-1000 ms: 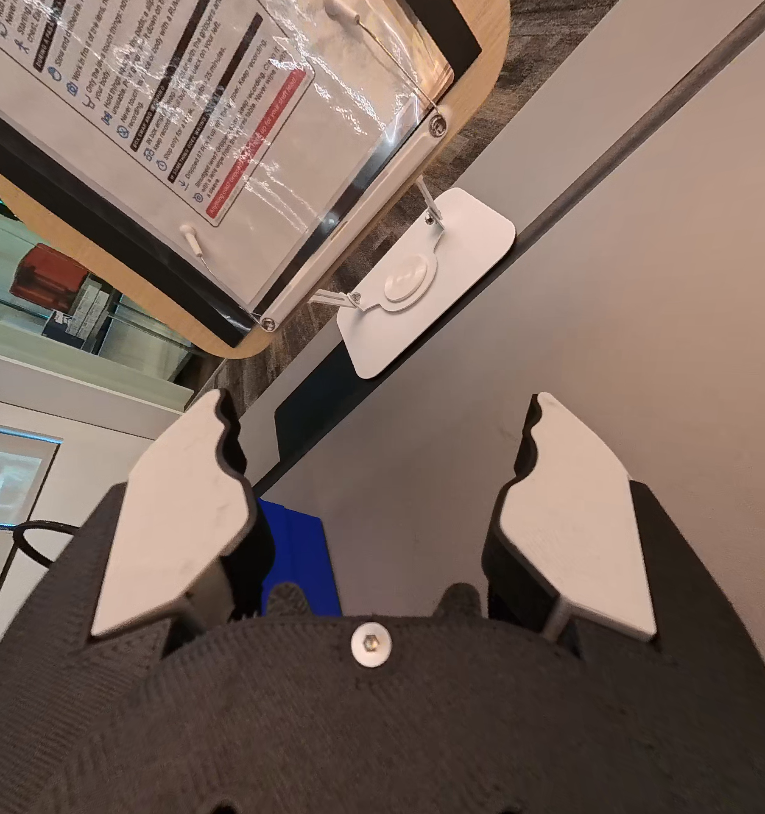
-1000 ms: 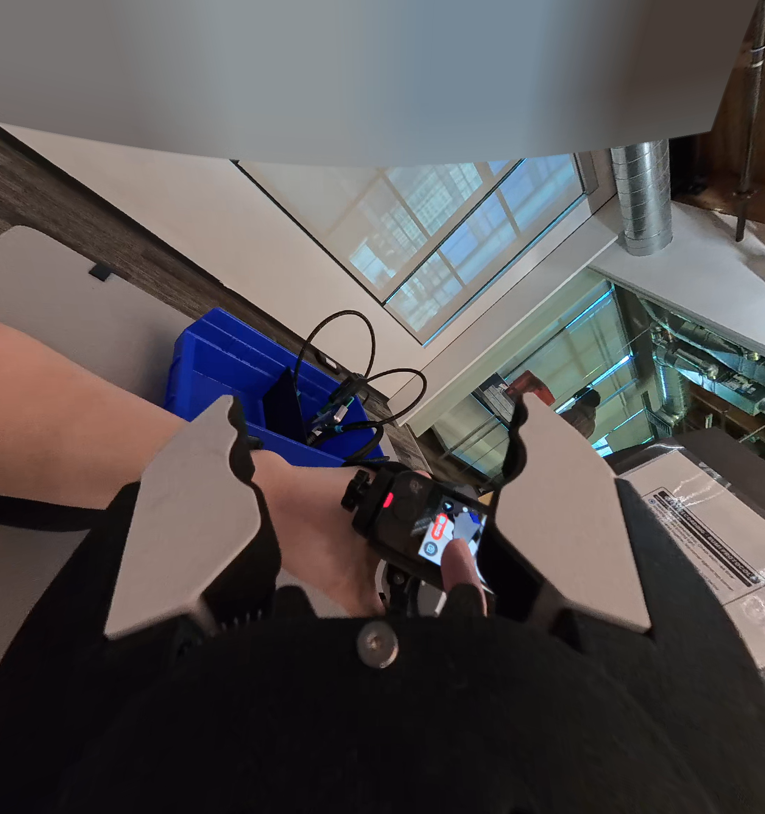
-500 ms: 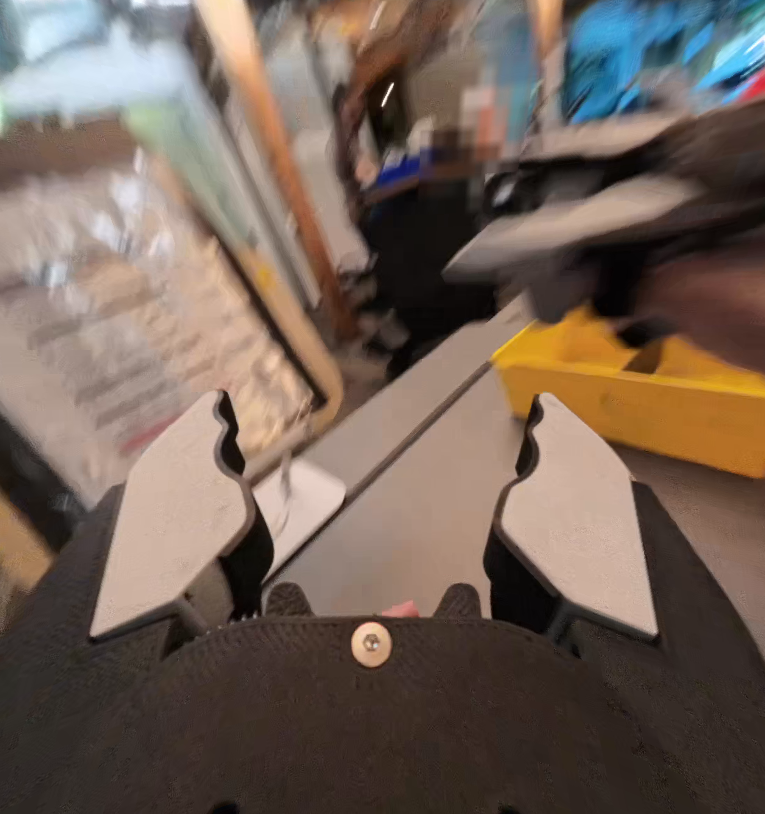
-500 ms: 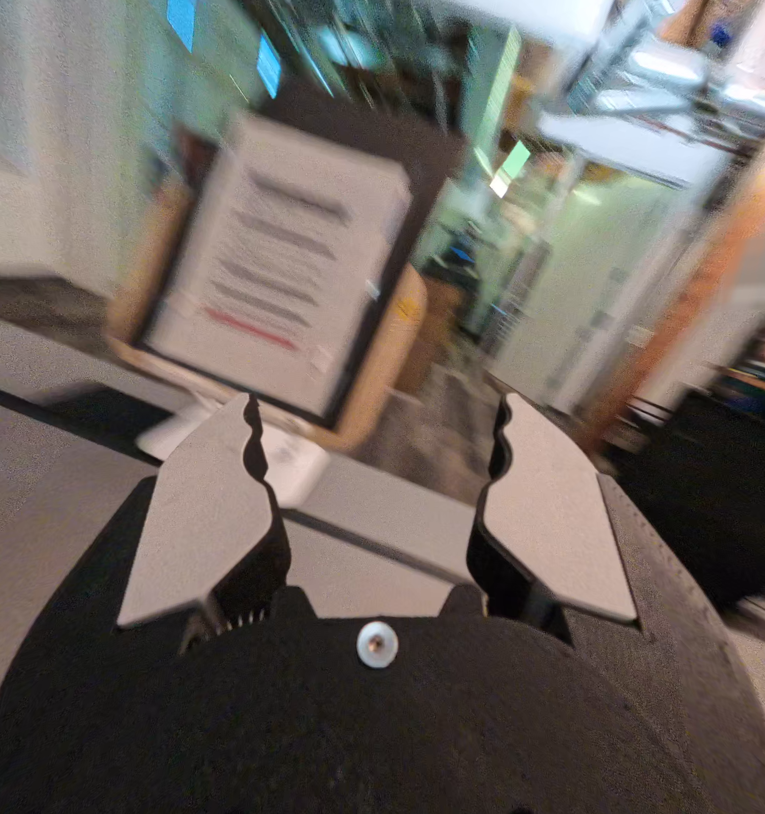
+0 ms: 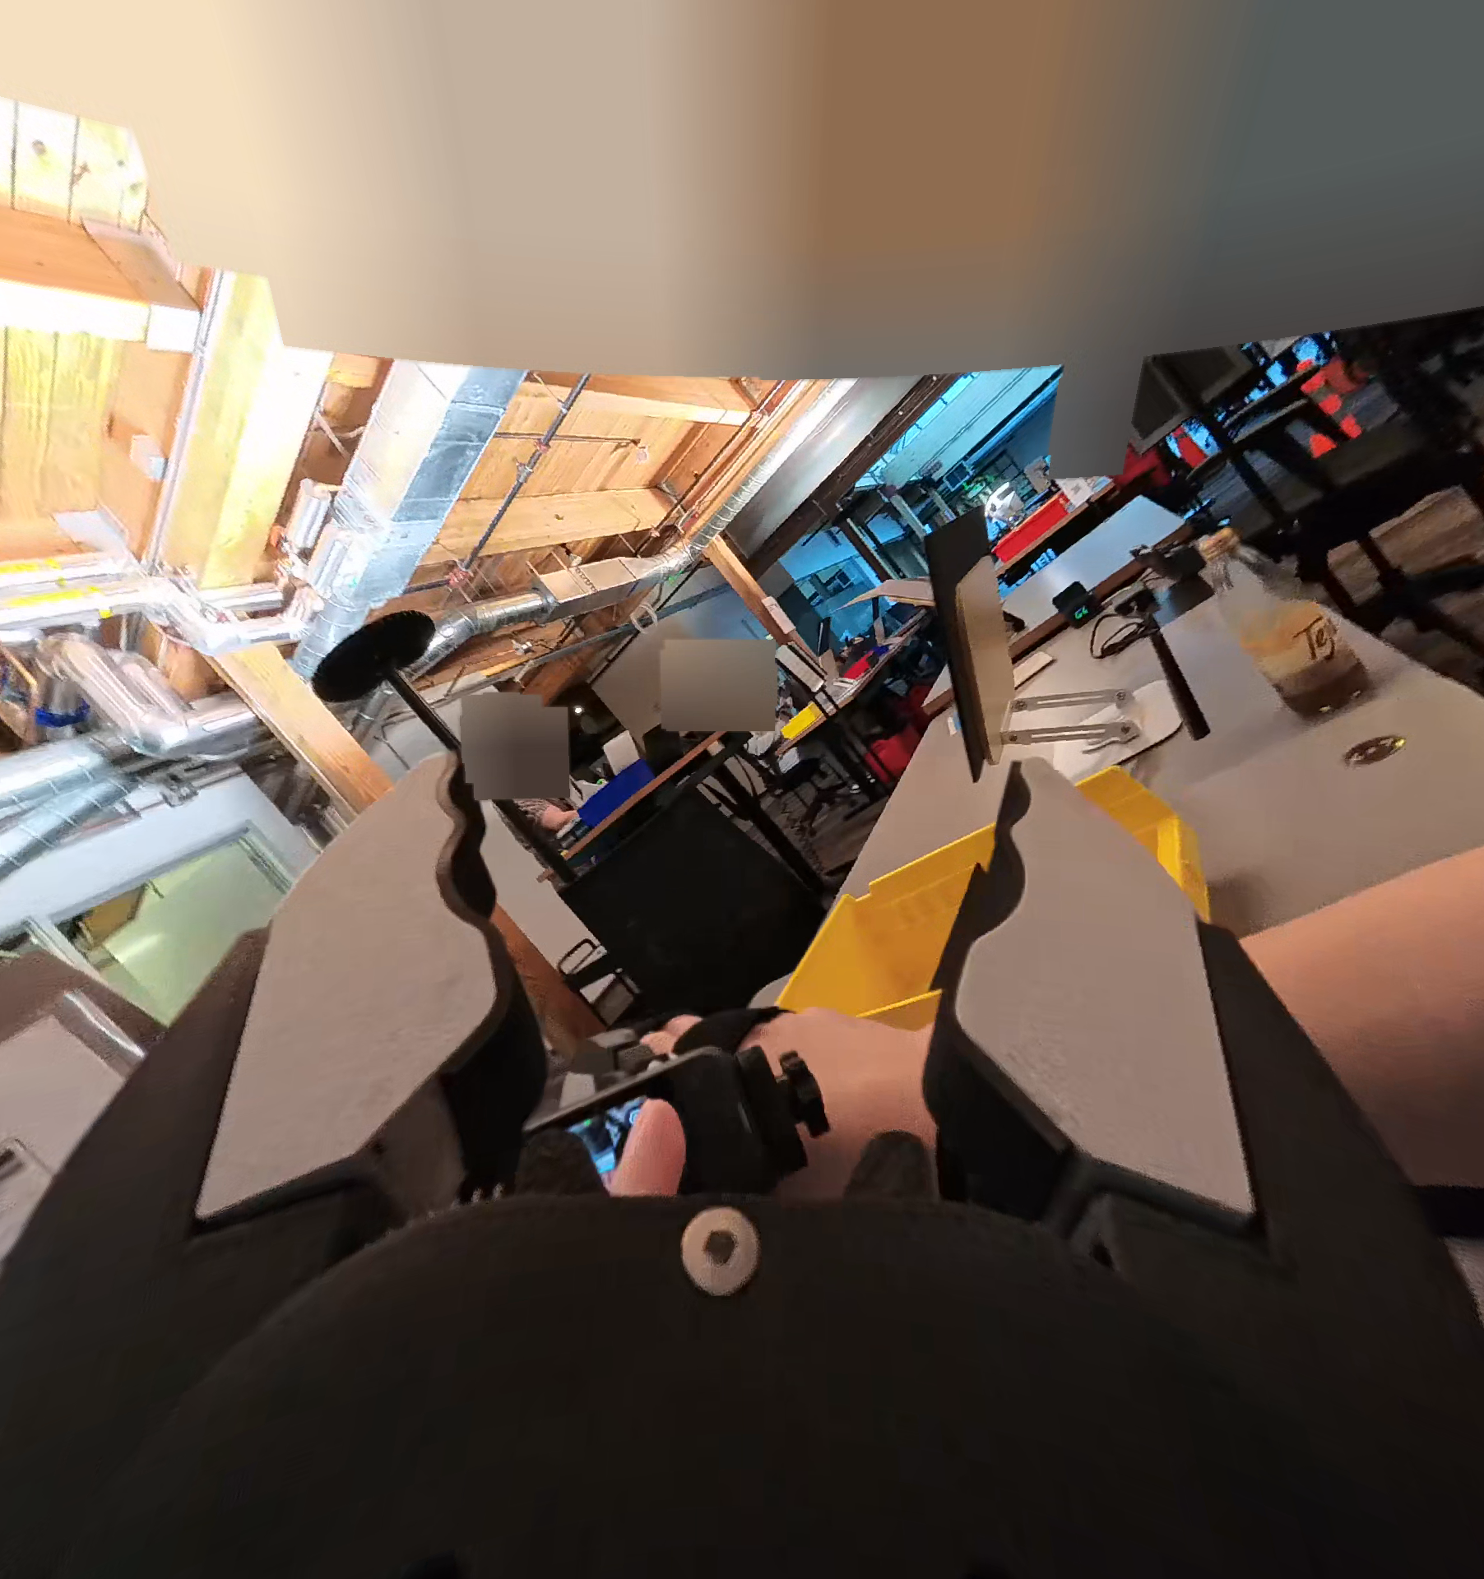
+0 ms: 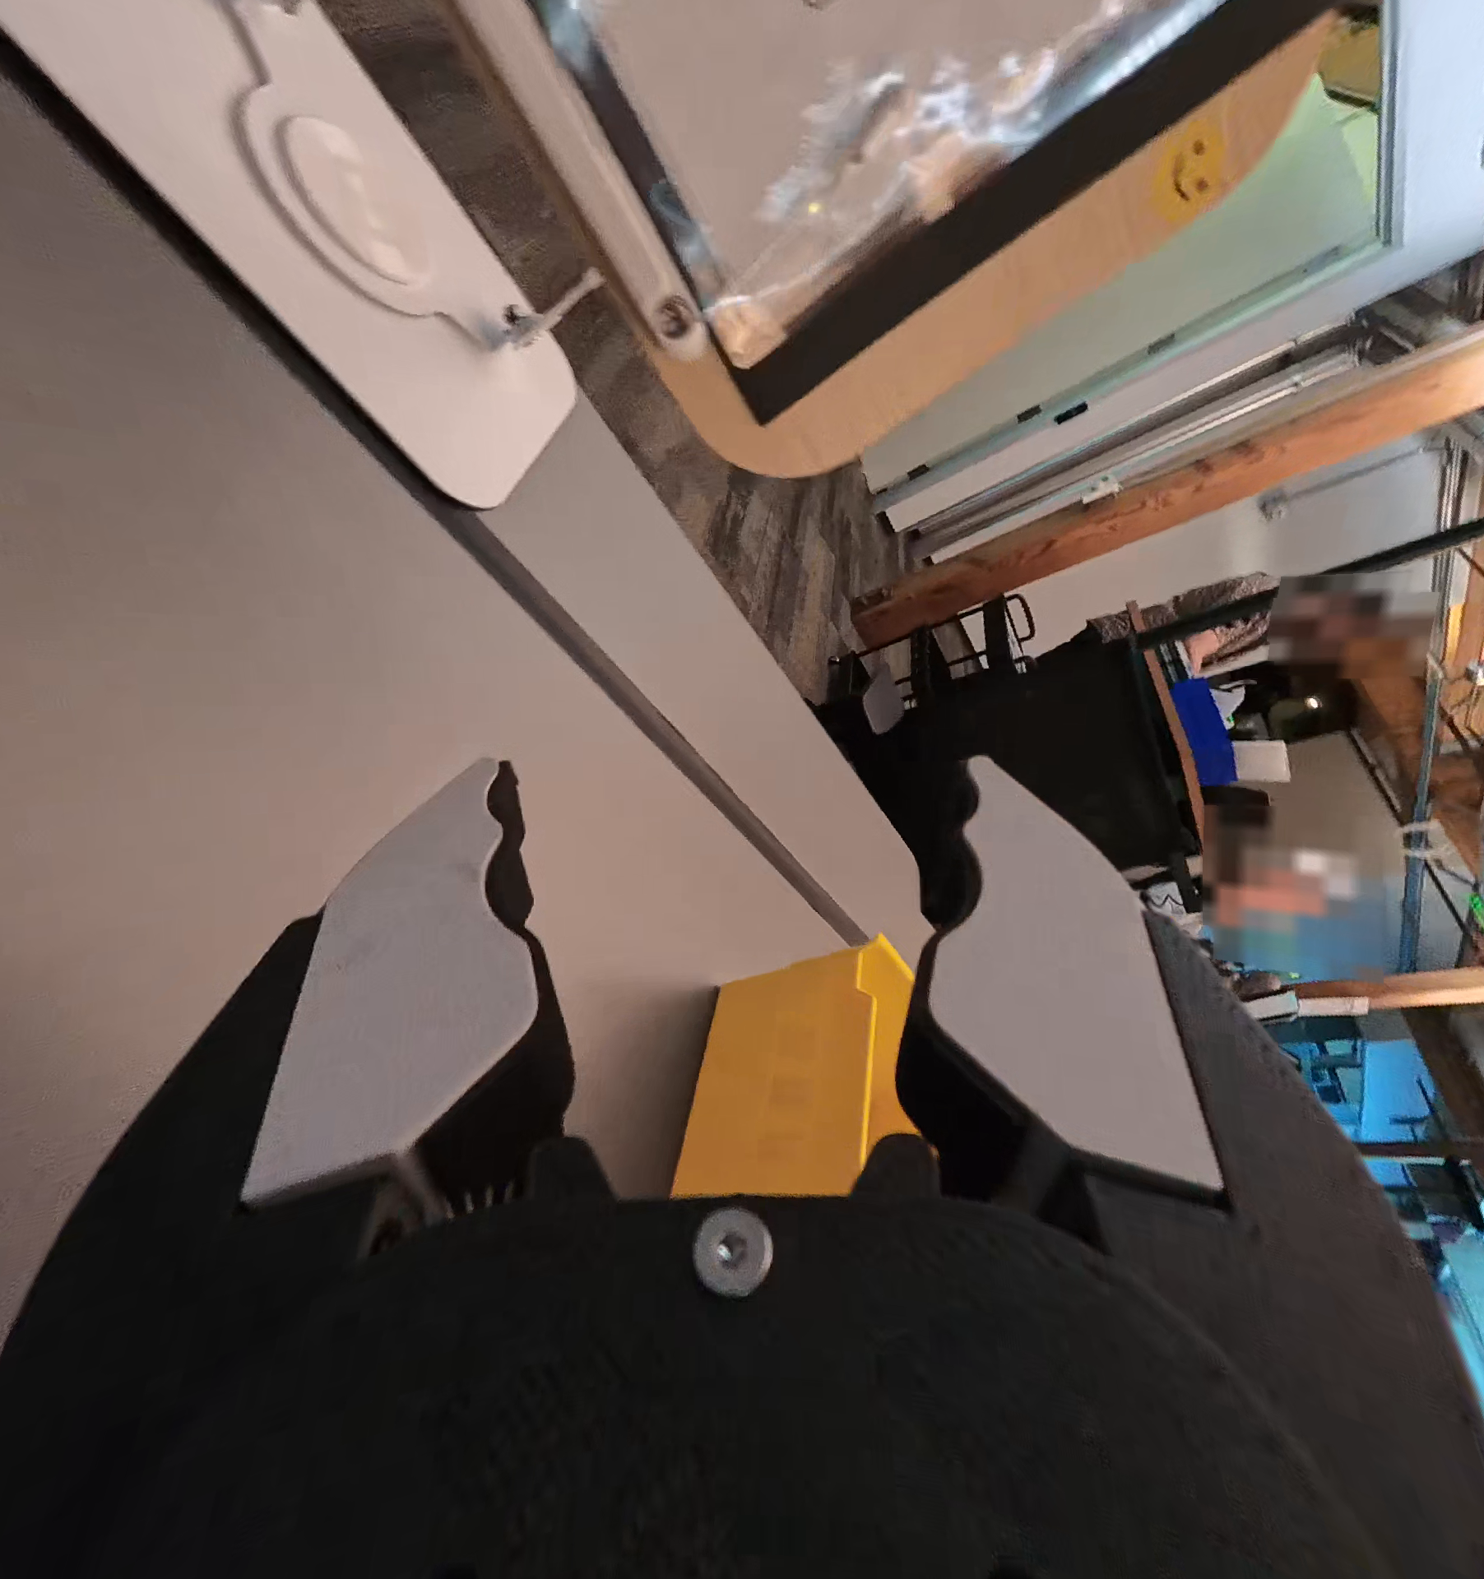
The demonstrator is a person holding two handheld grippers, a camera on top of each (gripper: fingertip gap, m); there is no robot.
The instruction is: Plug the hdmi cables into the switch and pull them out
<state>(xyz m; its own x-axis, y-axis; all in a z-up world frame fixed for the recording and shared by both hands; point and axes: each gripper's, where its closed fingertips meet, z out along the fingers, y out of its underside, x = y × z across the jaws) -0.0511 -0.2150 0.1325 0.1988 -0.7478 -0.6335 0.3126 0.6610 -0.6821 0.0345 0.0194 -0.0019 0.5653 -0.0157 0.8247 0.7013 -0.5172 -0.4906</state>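
Can't see any HDMI cables or the switch from either gripper. My left gripper (image 5: 734,863) is spread wide with nothing in it; just past its base a hand (image 5: 815,1102) is thumbing a small camera screen (image 5: 610,1141). A yellow bin (image 5: 884,931) sits right beyond on the grey worktop (image 5: 1320,769). My right gripper (image 6: 739,854) is also wide apart and empty, the same yellow bin between its fingers (image 6: 1055,965), and a white stand base (image 6: 362,214) well ahead to the left.

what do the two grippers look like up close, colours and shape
Both match. The left gripper and right gripper each have a black, textured body with one silver hex screw at its centre. Each carries two flat light-grey fingers with wavy, notched black inner edges. No cables or markings show on them. A bare forearm is beside the left one, no sleeve visible.
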